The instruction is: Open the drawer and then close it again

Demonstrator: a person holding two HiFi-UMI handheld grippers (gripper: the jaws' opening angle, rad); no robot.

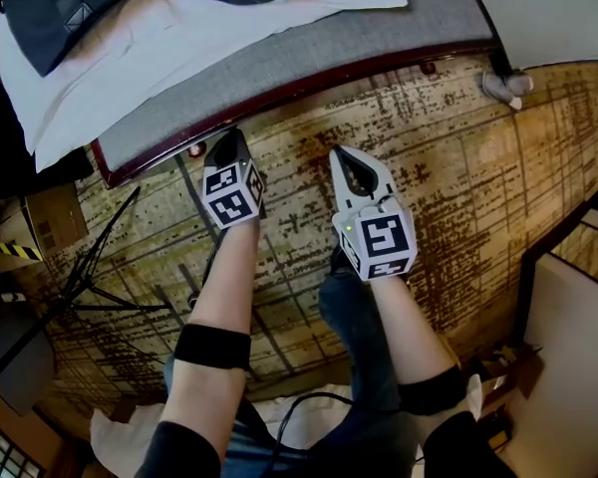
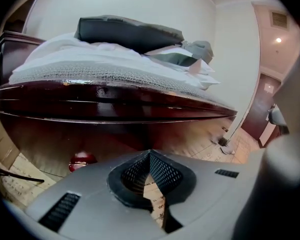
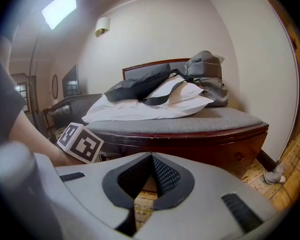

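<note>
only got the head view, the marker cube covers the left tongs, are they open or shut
Observer: Shut. In the left gripper view the left tongs meet at the tips with nothing between them.
Operator: whats straight ahead of them
Observer: The dark wooden front of the bed base. A round red knob sits to the lower left of the tips, apart from them.
Operator: any drawer pulled out
Observer: It seems not. The right gripper view looks along the base's front. The drawer front near its right end, with a second knob, looks flush with the wood around it.
</note>
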